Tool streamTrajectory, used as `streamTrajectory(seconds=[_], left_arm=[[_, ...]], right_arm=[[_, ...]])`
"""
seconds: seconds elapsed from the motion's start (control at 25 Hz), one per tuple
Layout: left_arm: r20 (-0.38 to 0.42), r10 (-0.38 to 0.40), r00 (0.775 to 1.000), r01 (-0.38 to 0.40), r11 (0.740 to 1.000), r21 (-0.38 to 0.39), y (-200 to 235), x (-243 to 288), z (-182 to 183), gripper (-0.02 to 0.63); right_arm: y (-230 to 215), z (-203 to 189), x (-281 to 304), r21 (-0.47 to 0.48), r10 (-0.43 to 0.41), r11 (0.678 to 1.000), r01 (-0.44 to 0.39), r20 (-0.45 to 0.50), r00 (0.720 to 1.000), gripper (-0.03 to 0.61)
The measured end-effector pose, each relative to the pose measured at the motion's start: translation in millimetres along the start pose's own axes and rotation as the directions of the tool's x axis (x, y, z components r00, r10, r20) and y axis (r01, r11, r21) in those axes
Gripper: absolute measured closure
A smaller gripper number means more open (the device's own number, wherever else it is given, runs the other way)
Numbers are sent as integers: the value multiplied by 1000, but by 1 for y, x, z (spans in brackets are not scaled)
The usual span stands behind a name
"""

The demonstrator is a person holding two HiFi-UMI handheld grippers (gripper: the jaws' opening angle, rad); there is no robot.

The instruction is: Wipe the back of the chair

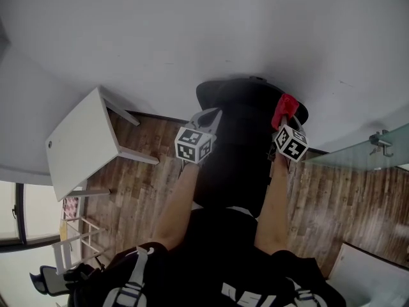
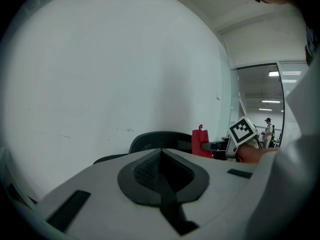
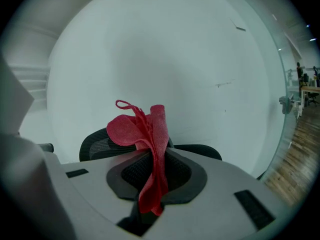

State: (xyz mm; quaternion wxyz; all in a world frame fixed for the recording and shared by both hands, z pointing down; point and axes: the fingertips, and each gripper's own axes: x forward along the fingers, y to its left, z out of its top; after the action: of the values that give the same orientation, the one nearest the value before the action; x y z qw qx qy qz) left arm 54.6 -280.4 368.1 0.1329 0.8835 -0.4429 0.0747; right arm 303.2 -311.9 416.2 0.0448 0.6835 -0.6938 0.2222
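Red cloth (image 3: 136, 130) pinched in right gripper (image 3: 159, 176) jaws; mesh chair back (image 1: 243, 107) just ahead-below, top edge crosswise. Left gripper (image 2: 161, 174) jaws pressed together, empty, at chair back's left.

So the floor here is dark brown wood-plank flooring (image 1: 144, 178), and it runs up to a plain white wall (image 1: 192, 31). 1 black mesh-backed office chair (image 1: 239, 126) stands on the planks close to that wall. Left of the chair, a bit apart from it, is a white rectangular table with thin grey legs (image 1: 80, 142). Further left of the chair and nearer the camera sits a white slatted rack (image 1: 70, 242). Right of the chair, a greenish glass partition panel (image 1: 358, 147) meets the floor.
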Motion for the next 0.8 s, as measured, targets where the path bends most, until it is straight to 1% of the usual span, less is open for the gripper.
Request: streamTrajectory(seconds=[0.08, 0.2, 0.32, 0.6, 0.8], left_arm=[[3, -12, 1000, 12, 1000, 6, -3, -5, -1, 591], [5, -28, 1000, 28, 1000, 11, -4, -11, -2, 591], [7, -44, 999, 44, 999, 6, 0, -20, -4, 591], [28, -56, 998, 57, 998, -18, 31, -49, -8, 591], [15, -37, 999, 37, 998, -58, 76, -81, -19, 591]], right_arm=[[0, 1, -7, 13, -3, 1000, 3, 9, 1000, 505], [7, 1, -16, 33, 21, 999, -21, 24, 1000, 505], [23, -1, -22, 37, 47, 998, -48, 35, 998, 506], [80, -11, -24, 13, 96, 995, -97, 32, 995, 506], [144, -20, -19, -1, 138, 990, -138, 25, 990, 506]])
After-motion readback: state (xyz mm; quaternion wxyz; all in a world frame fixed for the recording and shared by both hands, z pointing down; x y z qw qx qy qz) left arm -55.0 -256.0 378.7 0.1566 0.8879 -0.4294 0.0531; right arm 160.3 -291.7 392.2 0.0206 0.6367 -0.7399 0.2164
